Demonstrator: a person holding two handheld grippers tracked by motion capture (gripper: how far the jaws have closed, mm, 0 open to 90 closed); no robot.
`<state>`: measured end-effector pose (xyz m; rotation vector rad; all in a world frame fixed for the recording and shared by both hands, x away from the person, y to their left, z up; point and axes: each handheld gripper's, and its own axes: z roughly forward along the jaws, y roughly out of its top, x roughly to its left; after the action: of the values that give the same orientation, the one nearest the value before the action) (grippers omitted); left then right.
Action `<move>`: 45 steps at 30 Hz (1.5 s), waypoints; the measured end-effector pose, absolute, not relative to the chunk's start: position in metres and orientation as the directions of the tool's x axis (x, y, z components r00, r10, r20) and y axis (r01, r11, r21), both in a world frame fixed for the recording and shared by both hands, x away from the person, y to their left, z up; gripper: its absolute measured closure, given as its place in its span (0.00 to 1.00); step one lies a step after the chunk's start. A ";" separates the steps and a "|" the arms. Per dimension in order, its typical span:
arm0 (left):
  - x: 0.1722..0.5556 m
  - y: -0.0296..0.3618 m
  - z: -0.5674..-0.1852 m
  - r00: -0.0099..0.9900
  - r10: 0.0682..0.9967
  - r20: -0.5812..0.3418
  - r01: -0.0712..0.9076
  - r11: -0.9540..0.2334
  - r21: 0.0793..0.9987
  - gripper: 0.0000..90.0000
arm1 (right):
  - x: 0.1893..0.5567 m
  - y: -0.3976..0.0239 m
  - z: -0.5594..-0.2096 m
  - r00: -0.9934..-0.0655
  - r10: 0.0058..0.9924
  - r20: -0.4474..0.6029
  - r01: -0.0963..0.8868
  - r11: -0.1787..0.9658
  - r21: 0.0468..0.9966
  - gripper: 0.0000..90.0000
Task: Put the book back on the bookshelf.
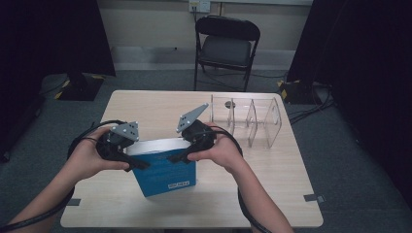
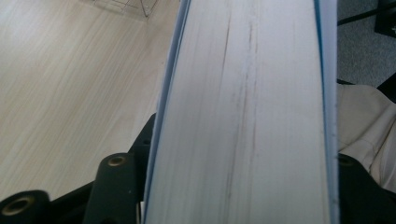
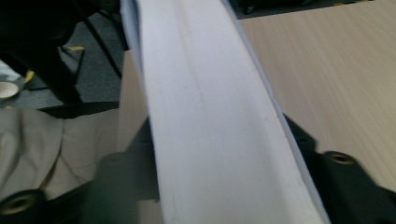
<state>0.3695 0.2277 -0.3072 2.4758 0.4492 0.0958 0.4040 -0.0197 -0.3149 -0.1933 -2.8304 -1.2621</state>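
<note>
The blue book (image 1: 165, 170) stands upright on the near middle of the pale wooden table (image 1: 272, 194), cover facing the person, its white page edge turned upward. The left gripper (image 1: 138, 164) comes in from the book's left end and the right gripper (image 1: 176, 156) from its right end, each held in a hand, and both meet the book near its top corners. In the left gripper view the thick block of pages (image 2: 243, 116) runs up between the two black jaws, which sit against the blue covers on either side, so that gripper pinches the book across its thickness. In the right gripper view the page edge (image 3: 210, 116) likewise lies between the jaws, with the black jaw on the right tight to the cover; the jaw on the left is blurred, yet the grip looks closed on the book. A clear acrylic rack (image 1: 252, 119) with upright dividers stands on the far right of the table, well apart from the book. Beyond the table a black folding chair (image 1: 226, 46) stands on the grey floor
</note>
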 end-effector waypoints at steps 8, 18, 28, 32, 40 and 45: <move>0.372 0.238 -0.309 0.930 0.364 -0.048 0.313 -0.718 0.621 0.45 | 0.397 -0.024 -0.316 -0.997 0.066 0.048 0.079 0.649 0.757 0.67; 0.370 0.248 -0.308 0.923 0.382 -0.042 0.315 -0.691 0.651 0.41 | 0.394 -0.025 -0.314 -0.997 0.074 0.034 0.074 0.668 0.741 0.68; 0.370 0.265 -0.311 0.908 0.414 -0.056 0.338 -0.650 0.680 0.42 | 0.396 -0.032 -0.312 -0.993 0.108 0.048 0.109 0.674 0.731 0.68; 0.369 0.273 -0.317 0.899 0.432 -0.067 0.357 -0.637 0.683 0.42 | 0.397 -0.041 -0.312 -0.990 0.133 0.046 0.124 0.675 0.727 0.68; 0.369 0.277 -0.340 0.889 0.449 -0.093 0.385 -0.623 0.681 0.43 | 0.394 -0.050 -0.312 -0.986 0.163 0.042 0.142 0.673 0.726 0.68; 0.366 0.280 -0.359 0.885 0.455 -0.103 0.398 -0.620 0.676 0.43 | 0.395 -0.049 -0.312 -0.984 0.174 0.047 0.154 0.668 0.728 0.68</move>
<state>0.3665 0.2804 -0.3594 2.3119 0.6092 0.1003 0.3948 -0.0491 -0.3118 -0.2844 -2.8930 -1.2588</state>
